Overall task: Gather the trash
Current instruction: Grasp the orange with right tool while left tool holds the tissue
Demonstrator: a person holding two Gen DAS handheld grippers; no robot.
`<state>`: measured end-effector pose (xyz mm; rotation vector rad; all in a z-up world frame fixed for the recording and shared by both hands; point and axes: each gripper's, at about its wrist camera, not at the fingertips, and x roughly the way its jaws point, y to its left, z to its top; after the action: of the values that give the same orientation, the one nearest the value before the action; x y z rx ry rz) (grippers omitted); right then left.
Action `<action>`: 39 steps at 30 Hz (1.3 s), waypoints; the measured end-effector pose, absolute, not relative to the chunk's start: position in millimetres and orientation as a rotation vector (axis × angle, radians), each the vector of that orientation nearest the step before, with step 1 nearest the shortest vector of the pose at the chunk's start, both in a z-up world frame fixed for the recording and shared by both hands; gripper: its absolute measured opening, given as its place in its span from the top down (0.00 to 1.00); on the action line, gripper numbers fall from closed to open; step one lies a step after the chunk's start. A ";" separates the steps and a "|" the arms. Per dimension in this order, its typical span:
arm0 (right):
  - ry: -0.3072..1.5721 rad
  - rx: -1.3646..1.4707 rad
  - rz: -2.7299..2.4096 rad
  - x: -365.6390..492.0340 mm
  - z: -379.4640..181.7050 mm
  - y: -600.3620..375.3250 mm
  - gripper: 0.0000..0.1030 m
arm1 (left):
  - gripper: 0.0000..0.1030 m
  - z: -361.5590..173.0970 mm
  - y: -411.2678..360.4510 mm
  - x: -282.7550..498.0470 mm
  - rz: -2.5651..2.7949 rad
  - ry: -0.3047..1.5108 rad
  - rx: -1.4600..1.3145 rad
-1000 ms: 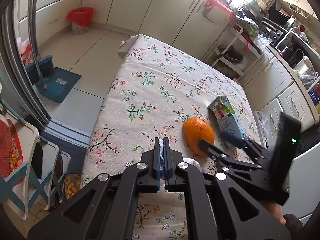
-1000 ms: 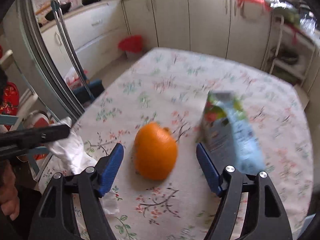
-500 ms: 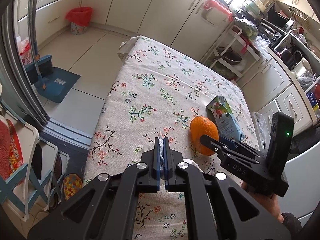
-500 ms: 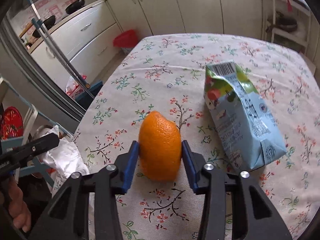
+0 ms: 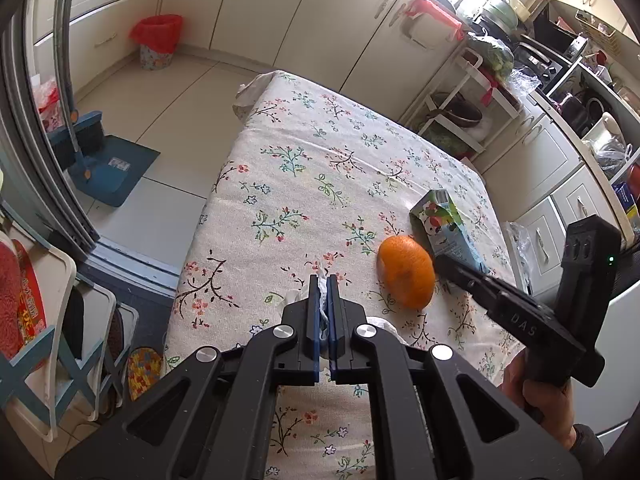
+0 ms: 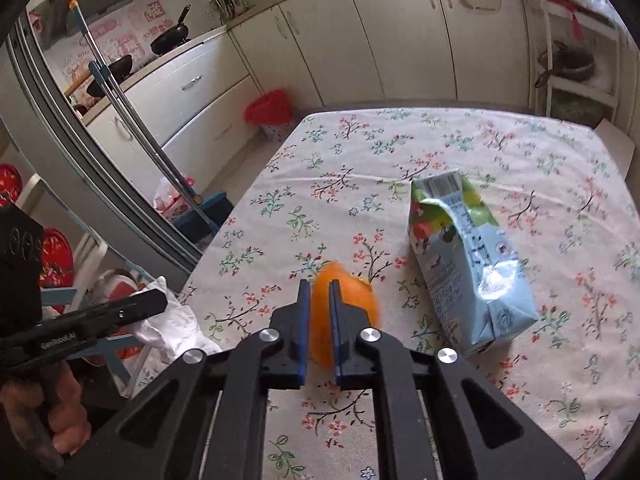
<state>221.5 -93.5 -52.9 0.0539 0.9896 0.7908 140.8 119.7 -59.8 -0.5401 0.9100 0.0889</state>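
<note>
- Right gripper (image 6: 319, 312) is closing narrow on the soft orange peel (image 6: 352, 296); squeeze gently.
- Lift clear of the blue juice carton (image 6: 472, 264) at three o'clock.
- Left gripper (image 5: 323, 304) pinches the white plastic bag (image 6: 168, 324); hold it steady.

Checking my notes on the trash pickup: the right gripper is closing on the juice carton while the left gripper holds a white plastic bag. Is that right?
Not quite. The right gripper is closing on the orange peel, not the juice carton, which lies untouched beside it on the table; the right wrist view shows this. The left gripper does hold the white plastic bag.
</note>
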 end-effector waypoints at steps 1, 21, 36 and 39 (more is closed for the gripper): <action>1.023 0.049 0.804 222.1 -57.4 -90.2 0.90 | 0.97 -59.9 120.0 141.0 0.089 0.911 -0.541; 0.900 -0.106 0.732 200.6 -47.9 -87.5 1.00 | 0.97 -60.1 116.6 142.5 0.078 0.915 -0.534; 1.069 -0.043 0.717 217.1 -83.6 -85.2 0.63 | 0.97 -61.5 114.5 143.5 0.077 0.922 -0.532; 1.004 -0.089 0.719 208.8 -73.9 -82.1 0.73 | 0.97 -61.4 114.2 143.4 0.080 0.921 -0.534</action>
<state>208.8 -82.1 -73.9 -0.0893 1.0043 0.7194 143.4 114.2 -61.4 -0.5345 0.9212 0.0796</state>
